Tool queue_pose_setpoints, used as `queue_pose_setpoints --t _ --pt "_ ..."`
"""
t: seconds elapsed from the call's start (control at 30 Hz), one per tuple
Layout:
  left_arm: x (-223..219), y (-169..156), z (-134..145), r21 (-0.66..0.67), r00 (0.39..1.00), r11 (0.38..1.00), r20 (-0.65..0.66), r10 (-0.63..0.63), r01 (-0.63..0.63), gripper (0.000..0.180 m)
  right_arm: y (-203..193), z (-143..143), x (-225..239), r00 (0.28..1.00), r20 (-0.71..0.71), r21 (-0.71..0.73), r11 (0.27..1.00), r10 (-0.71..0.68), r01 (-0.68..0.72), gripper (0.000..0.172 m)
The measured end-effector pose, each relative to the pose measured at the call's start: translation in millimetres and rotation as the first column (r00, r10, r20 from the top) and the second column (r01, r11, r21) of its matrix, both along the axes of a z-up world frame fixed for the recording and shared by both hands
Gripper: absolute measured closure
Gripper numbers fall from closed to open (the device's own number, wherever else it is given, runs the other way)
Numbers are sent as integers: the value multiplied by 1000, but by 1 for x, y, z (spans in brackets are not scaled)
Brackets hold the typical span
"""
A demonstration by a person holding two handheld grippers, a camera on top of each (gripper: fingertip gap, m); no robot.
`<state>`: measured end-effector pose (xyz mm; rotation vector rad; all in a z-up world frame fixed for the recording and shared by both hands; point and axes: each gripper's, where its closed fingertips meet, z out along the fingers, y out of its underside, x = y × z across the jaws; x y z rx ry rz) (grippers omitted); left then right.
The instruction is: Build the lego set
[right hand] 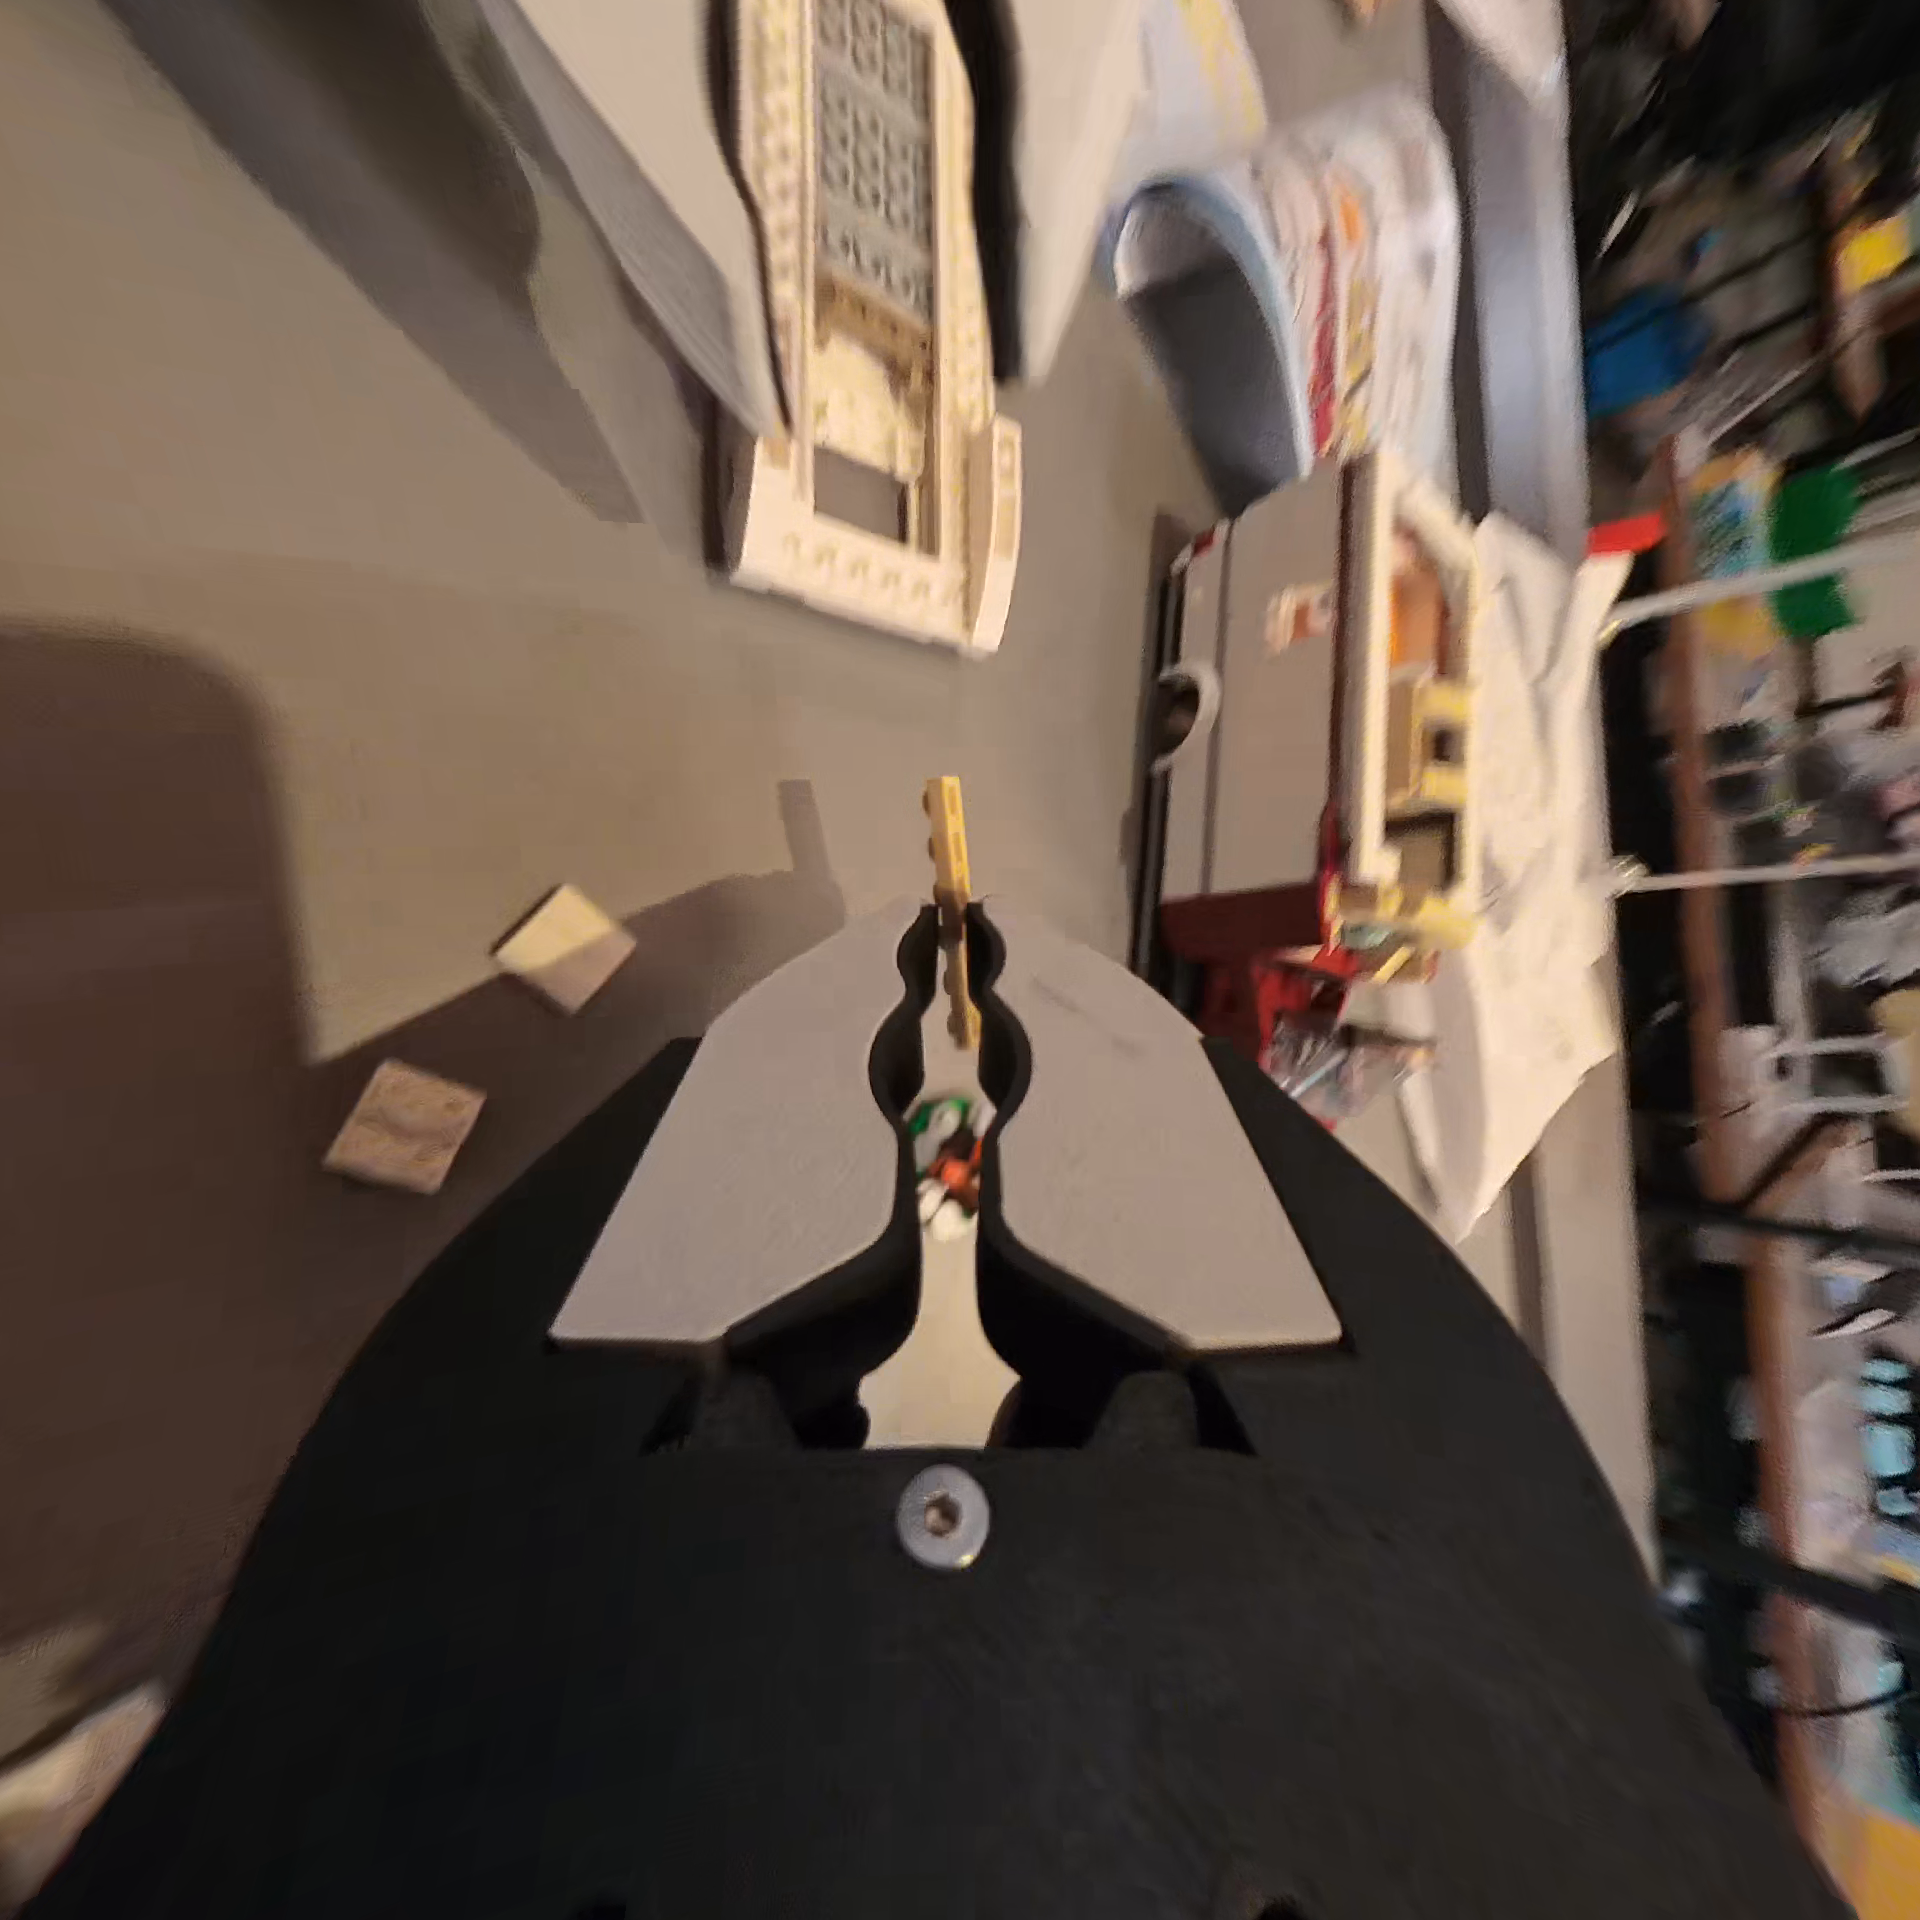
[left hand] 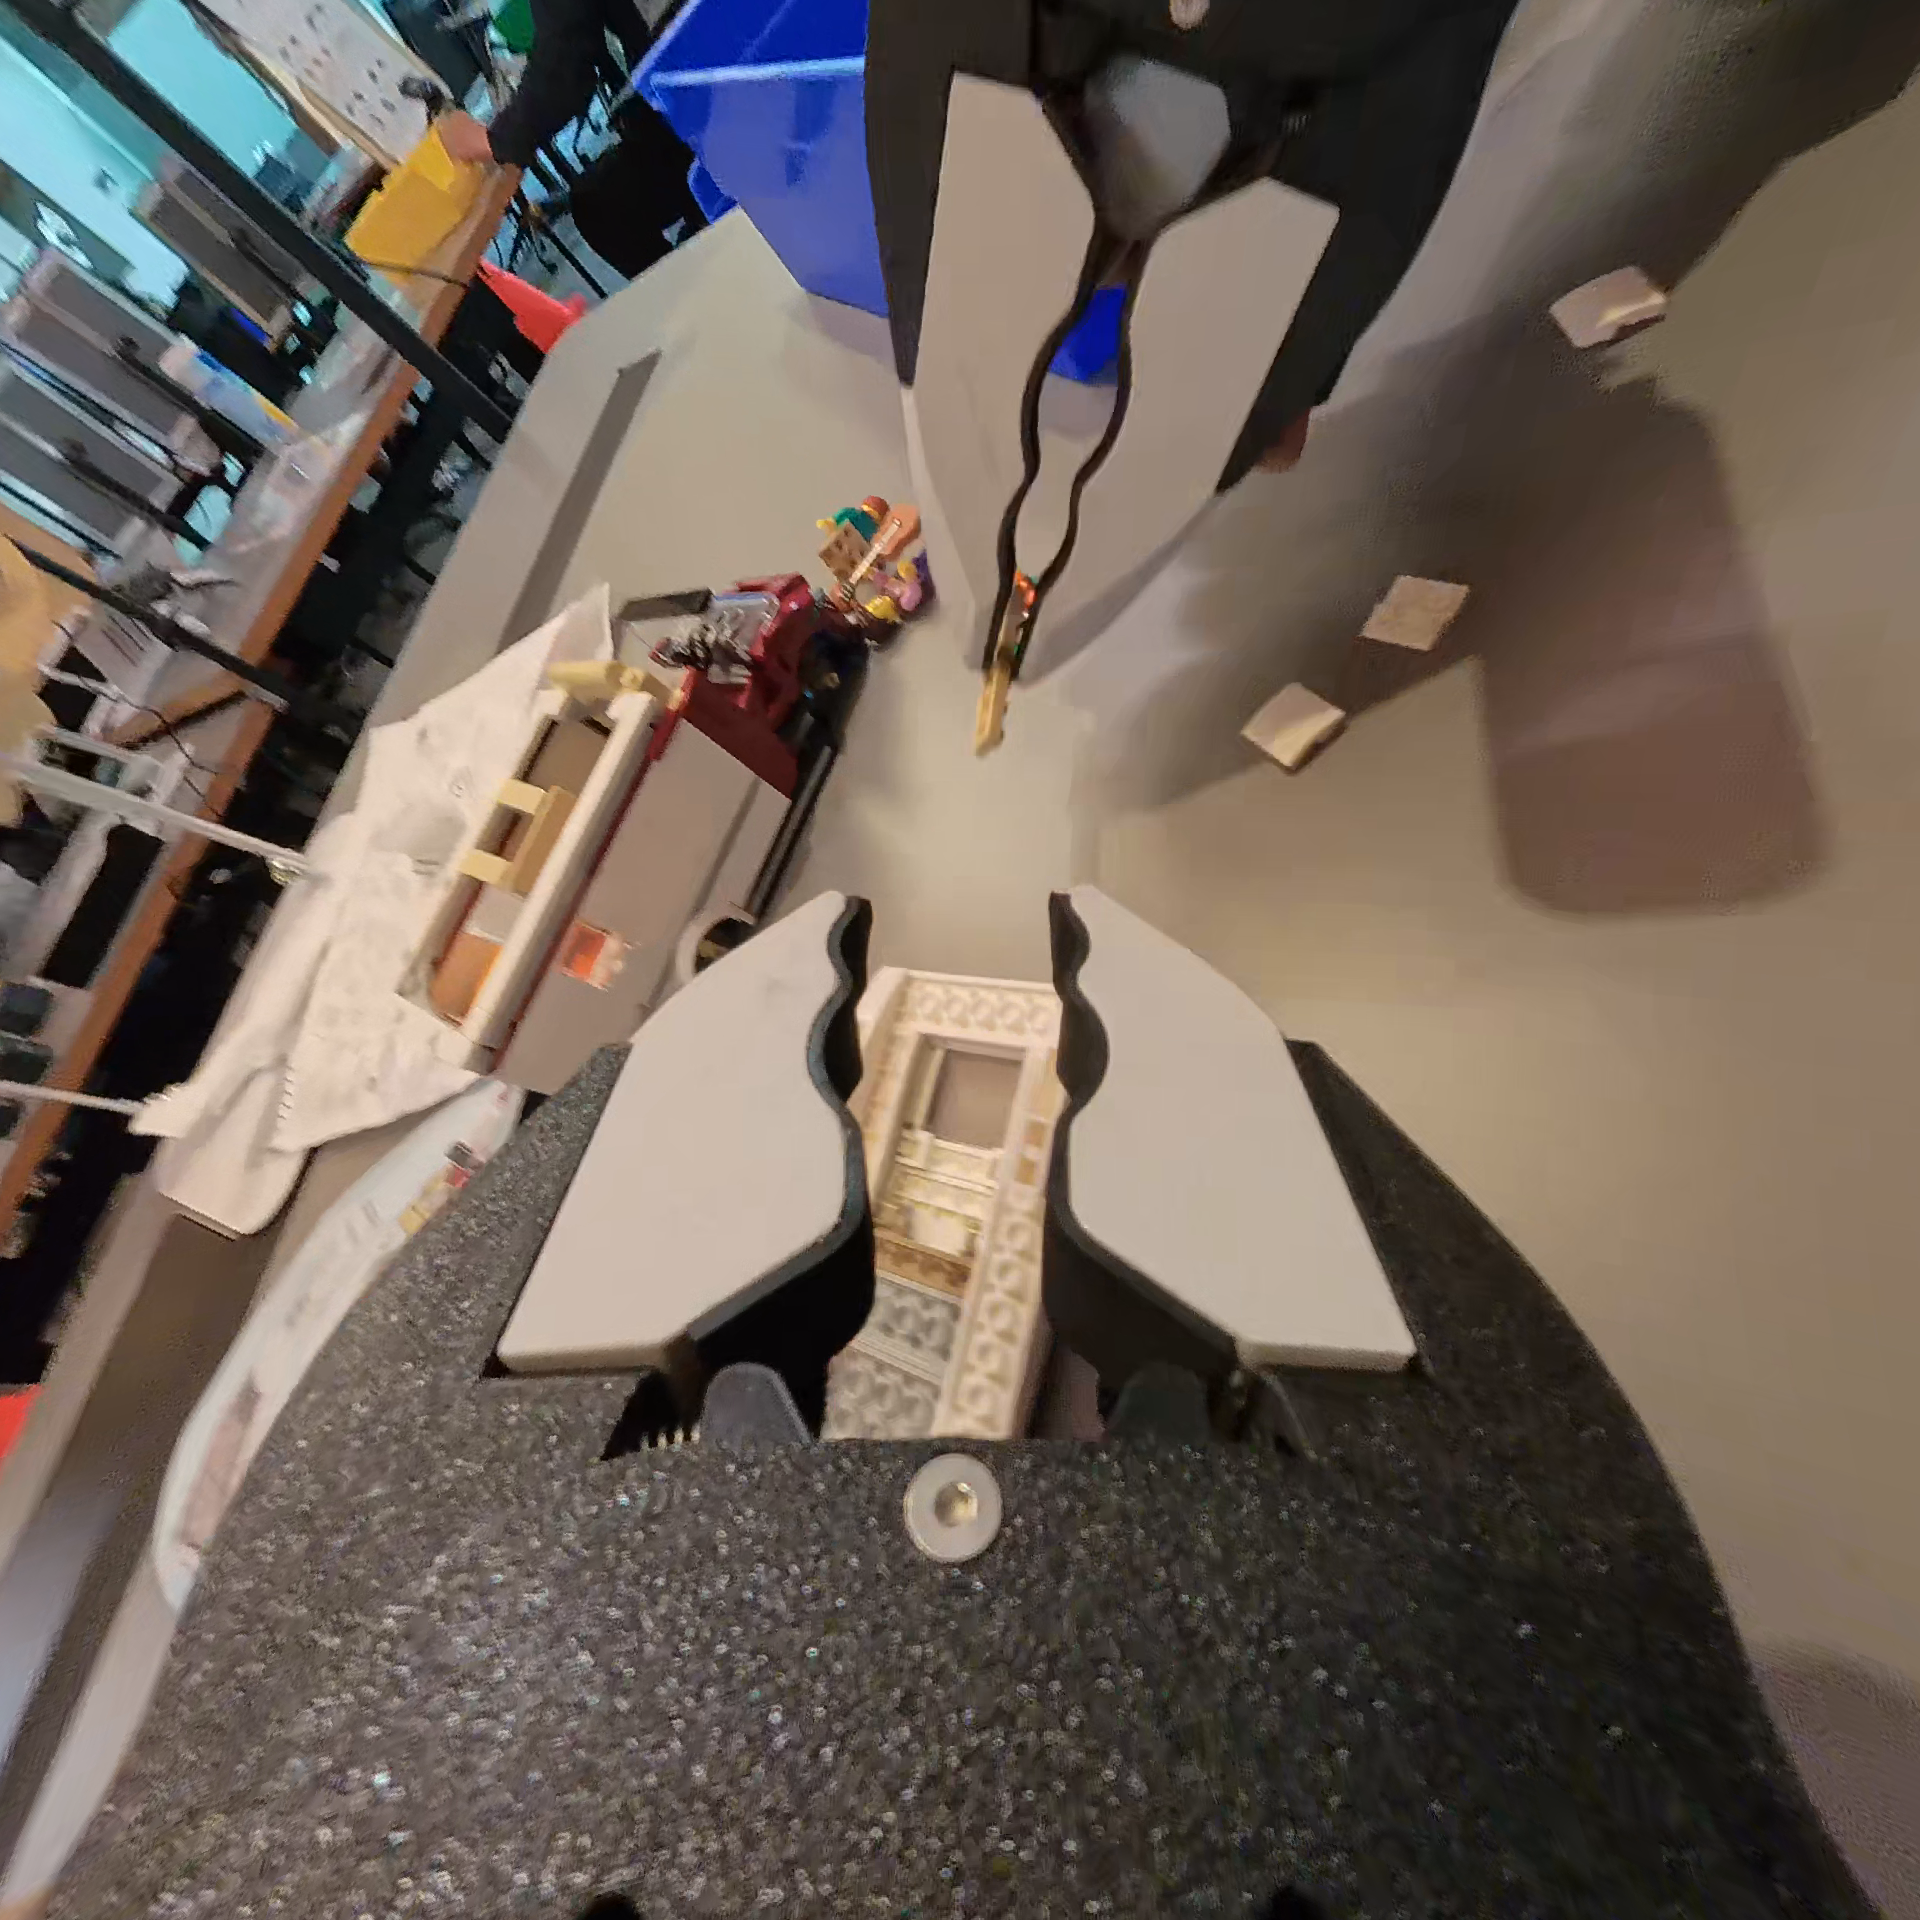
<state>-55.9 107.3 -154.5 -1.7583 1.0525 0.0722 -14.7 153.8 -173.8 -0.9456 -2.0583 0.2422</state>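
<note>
Right gripper (right hand: 948, 914) raised over grey table (right hand: 416, 675), clamped on thin tan studded plate (right hand: 951, 862) jutting past the tips. Left gripper (left hand: 958, 914) low, pads pressing cream brick panel (left hand: 961, 1122) between them.
</note>
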Motion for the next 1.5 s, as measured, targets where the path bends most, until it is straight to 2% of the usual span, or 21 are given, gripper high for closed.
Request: queue_pose_setpoints --t 0.13,0.33,0.6,0.93,1.17,1.3,1.5 --pt "-3 12 4 66 996 997 -79 -46 51 146 -5 9 -24 992 -92 117 990 86 -75 167" --pt "1 17 -7 80 995 995 -85 -52 59 148 -11 13 -37 970 -196 151 982 143 -115 167" --pt "3 15 -14 139 986 988 -162 -47 70 153 -19 6 -39 947 -241 217 963 214 -162 167" --pt "3 11 -12 216 974 973 -223 -32 82 180 -28 4 -45 913 -279 302 930 297 -210 167" --pt "-2 12 -10 226 978 973 -210 -2 51 179 -28 6 -51 897 -309 328 920 317 -213 167" --pt "-5 10 -11 194 986 980 -165 -14 46 165 -25 4 -53 887 -322 331 917 332 -223 167" --pt "-12 6 -13 140 992 989 -127 -23 41 160 -24 -2 -57 879 -307 333 907 364 -259 167"
